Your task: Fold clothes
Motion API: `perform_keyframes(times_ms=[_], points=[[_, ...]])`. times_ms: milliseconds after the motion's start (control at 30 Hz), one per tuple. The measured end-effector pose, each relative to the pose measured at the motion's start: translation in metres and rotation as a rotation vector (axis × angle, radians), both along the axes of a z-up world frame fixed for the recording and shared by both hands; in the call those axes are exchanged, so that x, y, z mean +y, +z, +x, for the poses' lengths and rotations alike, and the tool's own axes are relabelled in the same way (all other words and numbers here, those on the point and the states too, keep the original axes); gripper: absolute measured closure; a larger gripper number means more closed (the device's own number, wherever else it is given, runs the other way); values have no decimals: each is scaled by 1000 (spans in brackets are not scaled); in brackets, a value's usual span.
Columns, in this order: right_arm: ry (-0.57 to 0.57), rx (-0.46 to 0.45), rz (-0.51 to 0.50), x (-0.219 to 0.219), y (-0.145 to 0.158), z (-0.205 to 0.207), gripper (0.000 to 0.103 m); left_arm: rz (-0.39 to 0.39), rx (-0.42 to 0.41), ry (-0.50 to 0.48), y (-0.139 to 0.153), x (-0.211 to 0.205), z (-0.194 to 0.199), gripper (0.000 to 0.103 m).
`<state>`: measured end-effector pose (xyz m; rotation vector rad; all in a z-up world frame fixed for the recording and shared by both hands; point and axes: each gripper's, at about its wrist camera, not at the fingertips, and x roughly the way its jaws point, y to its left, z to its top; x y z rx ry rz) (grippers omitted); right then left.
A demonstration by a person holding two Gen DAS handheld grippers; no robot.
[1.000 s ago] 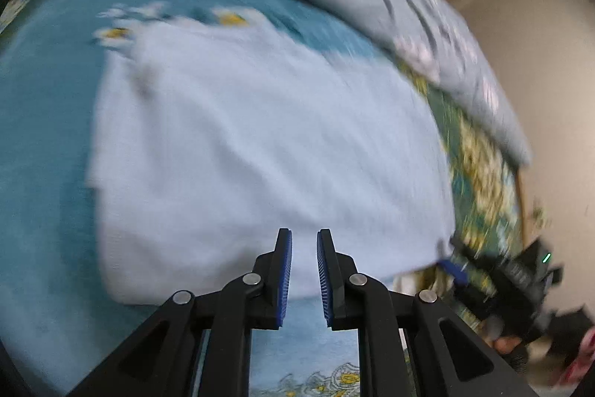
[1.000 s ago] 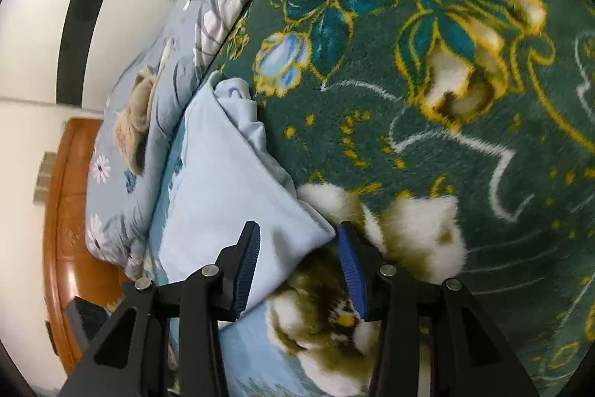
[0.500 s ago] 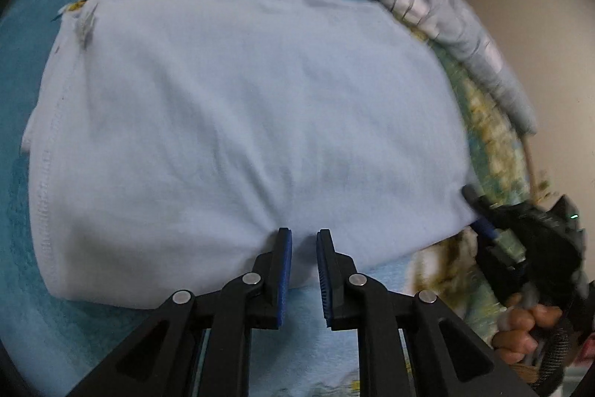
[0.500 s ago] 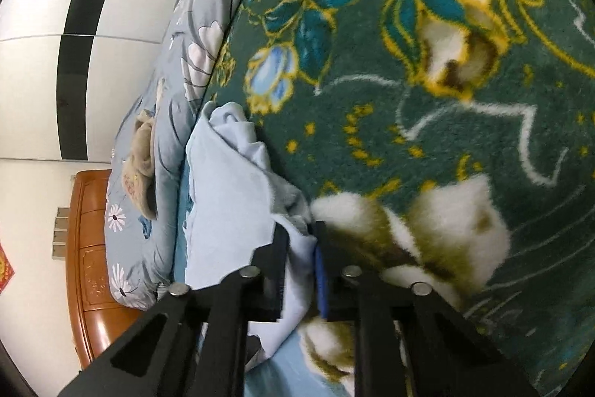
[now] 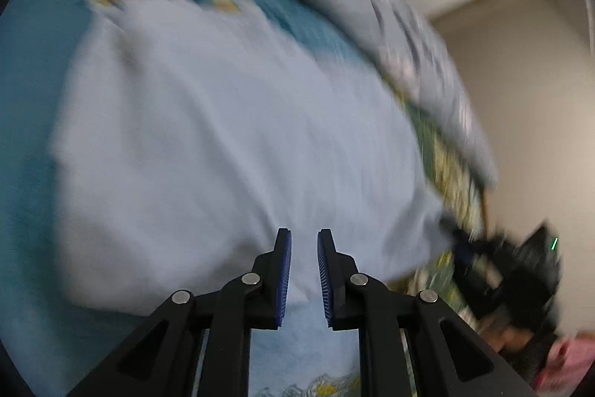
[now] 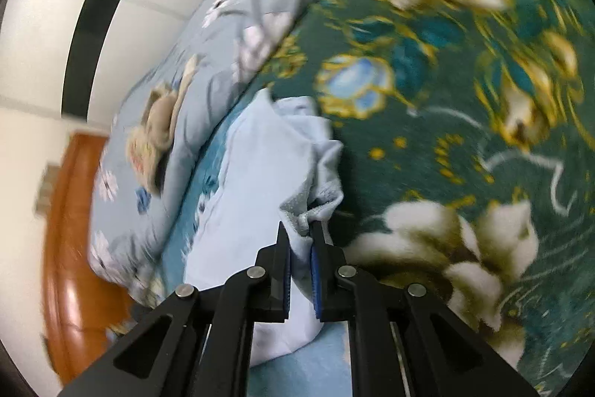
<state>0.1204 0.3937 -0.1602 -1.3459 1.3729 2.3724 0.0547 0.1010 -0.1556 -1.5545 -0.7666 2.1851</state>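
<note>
Floral bedding covers the bed (image 6: 465,121), teal on one side and dark green with gold blossoms on the other, with a grey quilt (image 6: 208,69) bunched along its far edge. On it lies the pale blue garment (image 5: 223,144), badly blurred in the left wrist view. Right gripper (image 6: 301,259) has its fingers clamped on a bunched corner of that cloth. Left gripper (image 5: 304,279) has been opening slightly; its fingers stand a little apart over the near hem, with cloth seen through the gap, contact unclear.
</note>
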Motion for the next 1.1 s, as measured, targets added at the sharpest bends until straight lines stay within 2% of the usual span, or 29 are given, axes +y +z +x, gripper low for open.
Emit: perform_keyframes(times_ms=[33,100,233,300,433,500,567,600,733,1000,1100], points=[[34,-3,26,-8,4,-6,94,4,29,25,10,-14,-2,81],[76,-5,57,-19,9,-14,94,10,85,64,31,-42,-6,70],[163,44,105,-54,30,-29,94,11,162,141,61,-98,-8,64],[270,103,146,-87,47,-36,94,51,157,215,60,-126,-7,63],[514,222,240,-160,72,-39,95,204,87,378,41,-168,0,63],[670,230,286,-204,68,-37,95,233,70,405,39,-177,1,63],[793,178,318,-240,48,-35,95,239,60,404,37,-177,1,62],[817,150,313,-249,37,-35,95,238,55,401,36,-177,2,59],[833,55,272,-263,5,-36,95,234,17,392,30,-176,2,56],[922,47,304,-274,9,-36,91,173,-60,261,18,-145,-11,50],[956,37,266,-271,5,-34,90,148,-101,197,10,-129,-15,48]])
